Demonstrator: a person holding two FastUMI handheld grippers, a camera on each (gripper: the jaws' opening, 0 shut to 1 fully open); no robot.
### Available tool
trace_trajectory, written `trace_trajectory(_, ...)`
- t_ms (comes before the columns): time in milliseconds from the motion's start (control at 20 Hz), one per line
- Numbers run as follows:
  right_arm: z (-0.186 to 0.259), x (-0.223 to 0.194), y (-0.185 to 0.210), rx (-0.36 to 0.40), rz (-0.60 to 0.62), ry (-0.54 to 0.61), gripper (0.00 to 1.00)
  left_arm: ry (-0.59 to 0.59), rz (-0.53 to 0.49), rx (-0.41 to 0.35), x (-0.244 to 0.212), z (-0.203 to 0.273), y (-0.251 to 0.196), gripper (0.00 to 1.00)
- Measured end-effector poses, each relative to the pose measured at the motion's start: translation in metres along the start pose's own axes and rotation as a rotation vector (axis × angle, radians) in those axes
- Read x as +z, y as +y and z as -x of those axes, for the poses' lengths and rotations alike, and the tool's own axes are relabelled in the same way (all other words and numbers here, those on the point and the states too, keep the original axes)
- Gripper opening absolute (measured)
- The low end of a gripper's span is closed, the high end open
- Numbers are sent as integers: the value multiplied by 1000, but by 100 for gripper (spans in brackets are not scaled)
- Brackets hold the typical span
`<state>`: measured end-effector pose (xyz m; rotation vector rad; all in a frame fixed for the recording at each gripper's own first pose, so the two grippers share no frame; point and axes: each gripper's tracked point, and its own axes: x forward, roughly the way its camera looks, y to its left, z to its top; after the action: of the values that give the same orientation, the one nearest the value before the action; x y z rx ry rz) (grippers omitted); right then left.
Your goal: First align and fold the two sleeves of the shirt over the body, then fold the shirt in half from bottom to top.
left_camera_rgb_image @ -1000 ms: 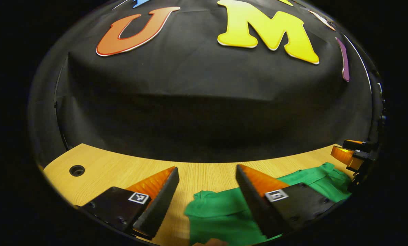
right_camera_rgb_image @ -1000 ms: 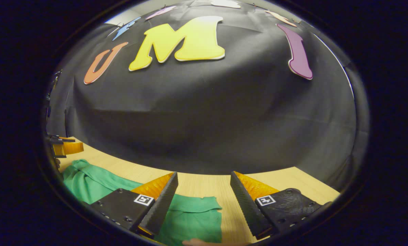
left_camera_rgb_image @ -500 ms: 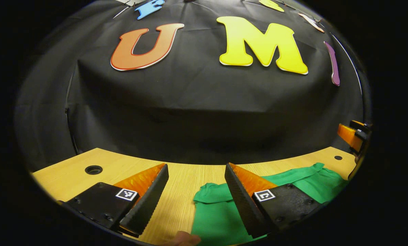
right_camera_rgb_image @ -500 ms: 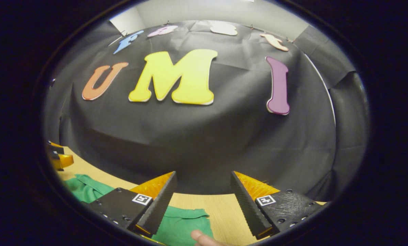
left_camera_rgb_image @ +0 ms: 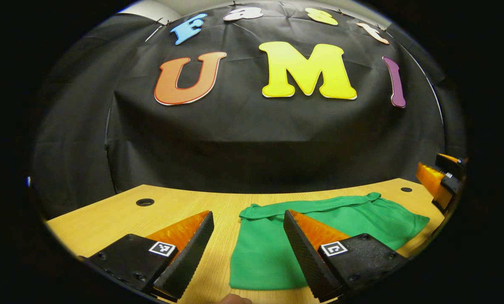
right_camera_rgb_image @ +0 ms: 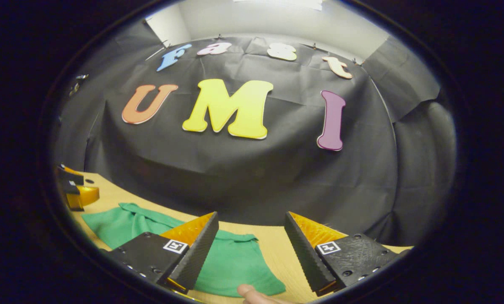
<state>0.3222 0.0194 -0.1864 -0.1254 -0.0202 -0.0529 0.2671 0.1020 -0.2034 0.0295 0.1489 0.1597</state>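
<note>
- Left gripper view: left gripper [left_camera_rgb_image: 248,249], jaws spread wide apart, nothing between them, held above the surface [left_camera_rgb_image: 108,219].
- Shirt [left_camera_rgb_image: 269,253], green, folded into a flat compact shape, lies on the wooden surface. Its left edge falls in the gap between the jaws; the rest runs under and past the right finger toward the right. A folded band runs along its far edge.
- Fingertip [left_camera_rgb_image: 234,299] of the person, just visible at the near edge, beside the shirt's near-left corner.
- Right gripper [left_camera_rgb_image: 440,183], seen at the far right edge, past the shirt's right end; whether it touches the cloth cannot be told.
- Two round holes in the surface: one far left [left_camera_rgb_image: 144,202], one far right [left_camera_rgb_image: 406,189].
- Right gripper view: right gripper [right_camera_rgb_image: 251,249], jaws likewise wide open and empty, above the surface [right_camera_rgb_image: 273,240].
- Shirt [right_camera_rgb_image: 235,266] lies left of centre, passing under the left finger; its right edge ends within the gap between the jaws.
- Fingertip [right_camera_rgb_image: 252,293] at the near edge, touching or just beside the shirt's near-right corner.
- Left gripper [right_camera_rgb_image: 77,190] at the far left, beyond the shirt's left end.
</note>
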Motion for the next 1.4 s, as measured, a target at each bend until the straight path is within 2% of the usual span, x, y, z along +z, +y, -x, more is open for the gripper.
trace_trajectory(150,47,4,-6,37,-10,14,96,7,43,39,-3,45,2,100)
trace_trajectory(300,96,2,-26,38,-6,70,94,20,15,51,3,93,-4,100)
trace_trajectory(600,213,62,-91,31,102,57,95,-7,-69,-24,61,202,-51,100)
trace_trajectory(750,268,95,-122,28,21,93,94,16,-88,-49,82,250,-78,100)
trace_trajectory(900,313,113,-138,56,-54,151,96,-42,-92,-88,110,293,-106,100)
trace_trajectory(1000,333,117,-158,18,-15,160,95,-33,-113,-136,109,313,-122,100)
trace_trajectory(1100,348,122,-167,-14,-17,153,95,-67,-132,-145,115,335,-124,100)
trace_trajectory(1250,363,127,-148,42,-86,142,94,-92,-95,-149,116,345,-118,100)
trace_trajectory(1400,365,136,-136,76,-74,128,95,-123,-106,-128,129,347,-103,100)
